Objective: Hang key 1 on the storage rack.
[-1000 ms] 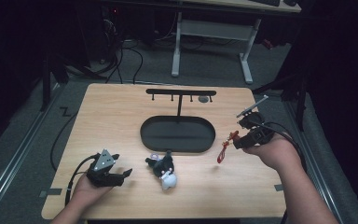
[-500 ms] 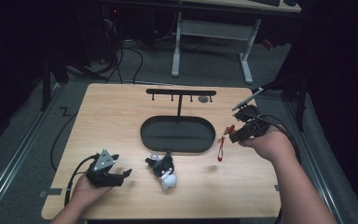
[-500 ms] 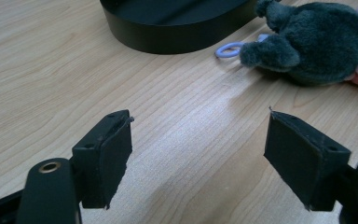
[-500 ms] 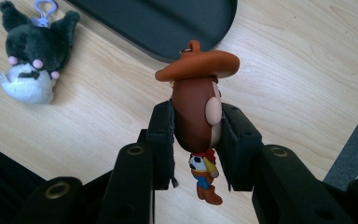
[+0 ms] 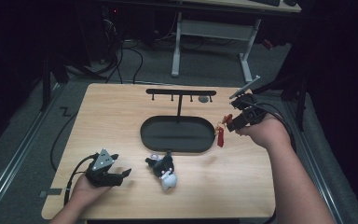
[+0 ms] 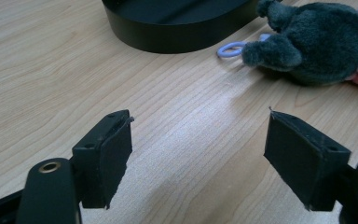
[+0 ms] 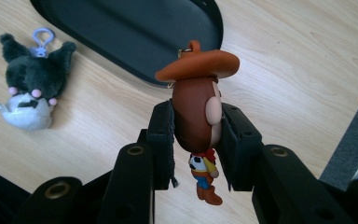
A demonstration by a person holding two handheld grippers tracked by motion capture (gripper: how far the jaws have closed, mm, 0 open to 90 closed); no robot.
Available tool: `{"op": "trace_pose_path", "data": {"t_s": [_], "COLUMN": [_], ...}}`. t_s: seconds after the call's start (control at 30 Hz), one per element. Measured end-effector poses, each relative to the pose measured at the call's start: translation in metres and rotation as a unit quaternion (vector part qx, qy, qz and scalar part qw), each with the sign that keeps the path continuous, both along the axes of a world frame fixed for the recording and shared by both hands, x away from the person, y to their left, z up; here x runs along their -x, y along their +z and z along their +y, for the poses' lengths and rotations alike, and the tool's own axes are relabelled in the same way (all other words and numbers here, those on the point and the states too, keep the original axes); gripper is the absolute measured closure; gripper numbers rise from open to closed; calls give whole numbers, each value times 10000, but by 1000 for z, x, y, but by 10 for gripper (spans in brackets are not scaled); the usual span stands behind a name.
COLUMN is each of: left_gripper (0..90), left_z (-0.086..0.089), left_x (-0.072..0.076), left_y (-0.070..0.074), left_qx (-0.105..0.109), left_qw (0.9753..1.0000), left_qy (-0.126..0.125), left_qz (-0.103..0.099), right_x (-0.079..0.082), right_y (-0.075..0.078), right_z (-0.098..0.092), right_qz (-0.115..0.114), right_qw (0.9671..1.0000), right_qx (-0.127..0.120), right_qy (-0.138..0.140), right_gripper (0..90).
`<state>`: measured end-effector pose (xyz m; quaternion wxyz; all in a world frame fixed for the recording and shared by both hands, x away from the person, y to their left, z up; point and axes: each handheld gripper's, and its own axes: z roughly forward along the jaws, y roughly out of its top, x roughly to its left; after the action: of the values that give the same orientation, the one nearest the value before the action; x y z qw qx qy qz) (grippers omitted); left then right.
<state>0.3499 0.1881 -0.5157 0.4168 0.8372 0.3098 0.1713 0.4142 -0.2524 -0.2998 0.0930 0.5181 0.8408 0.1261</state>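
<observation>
Dark floor and tangled cables ringed the pale wooden table [image 5: 121, 116], and most of the room beyond was lost in shadow. Up on the right, the right gripper [image 7: 196, 140] had its jaws pinched on the head of a cowboy figure keychain [image 7: 198, 112], lifted clear of the wood beside the black oval tray [image 5: 154, 135]. From the high view that figure [image 5: 221, 133] was just a red and brown blur, its details too small to read. Its metal clasp peeked out behind the hat, mostly hidden. Down at the near left, the left gripper [image 5: 121, 175] rested low over the table with jaws spread wide, nothing between them. Just beyond it lay a dark plush keychain [image 6: 307, 46], cut off at the frame's edge, with its lilac ring [image 6: 230, 48] touching the wood. The hanger rack [image 5: 181, 93] stood behind the tray, possibly with one small item on it.
</observation>
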Motion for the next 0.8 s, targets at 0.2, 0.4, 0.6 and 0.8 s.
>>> {"op": "trace_pose_path", "data": {"t_s": [0.2, 0.4, 0.6, 0.8], "left_gripper": [235, 235, 236, 236], "left_z": [0, 1, 1, 1], "left_x": [0, 0, -1, -1], "left_y": [0, 0, 0, -1], "left_qx": [-14, -18, -11, -12], "left_qw": [10000, 10000, 10000, 10000], "left_qy": [-1, 0, -2, -21], "left_qz": [15, 8, 29, 39], "right_x": [-8, -20, -30, -39], "right_y": [3, 5, 7, 11], "right_z": [0, 5, 8, 12], "right_qz": [4, 80, 104, 43], "right_qw": [10000, 9999, 9999, 9999], "right_qx": [-3, 58, 23, 43], "right_qy": [-30, -42, -117, -150], "right_gripper": [686, 686, 686, 685]}}
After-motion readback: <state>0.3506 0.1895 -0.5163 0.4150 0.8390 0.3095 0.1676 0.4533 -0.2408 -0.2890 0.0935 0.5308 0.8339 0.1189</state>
